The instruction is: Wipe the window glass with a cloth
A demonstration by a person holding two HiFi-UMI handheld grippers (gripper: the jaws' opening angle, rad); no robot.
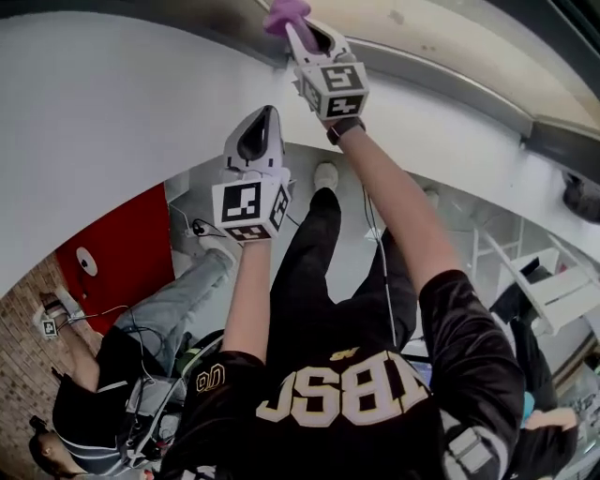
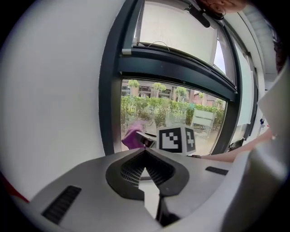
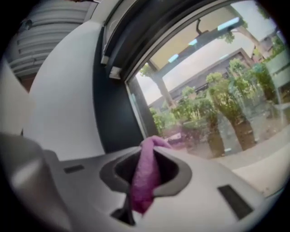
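Two grippers raised: right gripper (image 1: 292,23) fingers pinch cloth (image 3: 147,174) at window (image 2: 172,113) 7 o'clock corner; left gripper (image 1: 255,141), at its 7 o'clock, fingers pressed together, empty.

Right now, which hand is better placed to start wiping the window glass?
Right. The right tongs are shut on the purple cloth and are up near the glass, beside the dark frame. The left tongs are shut with nothing in them and hang farther from it.

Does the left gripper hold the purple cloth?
No, the purple cloth sits between the jaws of the right gripper; the left gripper holds nothing.
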